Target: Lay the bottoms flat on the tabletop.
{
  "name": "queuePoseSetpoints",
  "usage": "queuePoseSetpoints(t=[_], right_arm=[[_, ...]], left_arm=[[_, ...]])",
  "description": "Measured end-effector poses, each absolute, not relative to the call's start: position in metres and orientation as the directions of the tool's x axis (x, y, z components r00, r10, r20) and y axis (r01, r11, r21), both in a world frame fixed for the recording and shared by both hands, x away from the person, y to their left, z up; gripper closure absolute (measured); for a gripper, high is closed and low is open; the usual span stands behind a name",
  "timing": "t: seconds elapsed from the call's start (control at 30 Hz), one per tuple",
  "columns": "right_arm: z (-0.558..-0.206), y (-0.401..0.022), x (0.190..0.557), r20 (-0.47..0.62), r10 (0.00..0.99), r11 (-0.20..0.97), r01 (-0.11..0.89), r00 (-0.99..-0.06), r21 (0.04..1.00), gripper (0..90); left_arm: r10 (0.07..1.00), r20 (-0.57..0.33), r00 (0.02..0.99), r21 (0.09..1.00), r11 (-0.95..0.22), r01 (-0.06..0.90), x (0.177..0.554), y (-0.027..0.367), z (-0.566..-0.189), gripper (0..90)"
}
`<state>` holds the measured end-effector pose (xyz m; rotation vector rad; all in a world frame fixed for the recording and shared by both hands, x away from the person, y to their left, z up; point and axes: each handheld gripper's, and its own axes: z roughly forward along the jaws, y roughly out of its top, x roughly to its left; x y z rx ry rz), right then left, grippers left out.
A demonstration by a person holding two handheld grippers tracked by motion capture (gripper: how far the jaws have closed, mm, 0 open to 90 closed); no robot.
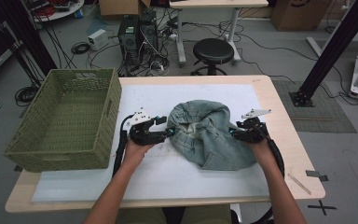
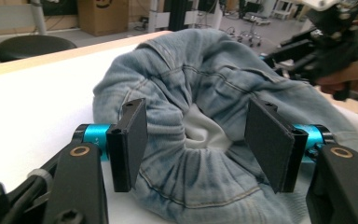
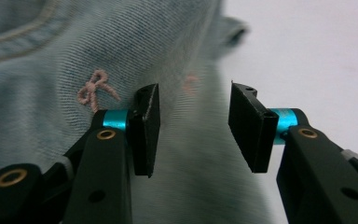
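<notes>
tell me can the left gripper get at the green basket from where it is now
Probably yes. The left gripper sits at the jeans, jaws open around the bunched denim without pinching it. The green basket stands just to its left, open-topped, with bare table between them.

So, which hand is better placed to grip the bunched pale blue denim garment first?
Probably the left. The left tool already has the denim garment's gathered waistband between its open jaws. The right tool is open at the opposite side, over flatter cloth, so its grip looks less sure.
</notes>
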<state>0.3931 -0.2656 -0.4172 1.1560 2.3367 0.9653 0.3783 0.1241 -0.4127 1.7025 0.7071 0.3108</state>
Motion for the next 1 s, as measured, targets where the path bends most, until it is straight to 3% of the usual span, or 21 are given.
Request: queuePoseSetpoints(t=[0.33, 0.47, 0.7, 0.83, 1.0], right_arm=[[-0.419, -0.246, 0.389, 0.108, 0.65, 0.495, 0.528, -0.752, 0.69, 59.8], [-0.42, -0.243, 0.388, 0.196, 0.572, 0.496, 0.526, -0.797, 0.691, 57.0], [-0.406, -0.269, 0.388, 0.096, 0.707, 0.378, 0.49, -0.7, 0.785, 41.6], [-0.4, -0.283, 0.387, 0.058, 0.762, 0.35, 0.485, -0.645, 0.801, 40.7], [-0.4, -0.285, 0.385, 0.015, 0.765, 0.394, 0.486, -0.644, 0.78, 39.9]], left_arm=[[0.599, -0.193, 0.777, 0.946, -0.097, 0.31, 0.378, 0.13, -0.412, 40.0], [0.588, -0.207, 0.782, 0.94, -0.101, 0.325, 0.377, 0.126, -0.412, 40.6], [0.578, -0.196, 0.792, 0.937, -0.129, 0.326, 0.378, 0.114, -0.409, 42.4], [0.57, -0.193, 0.799, 0.931, -0.152, 0.333, 0.381, 0.104, -0.409, 41.7], [0.553, -0.192, 0.811, 0.928, -0.167, 0.334, 0.386, 0.087, -0.406, 36.7]])
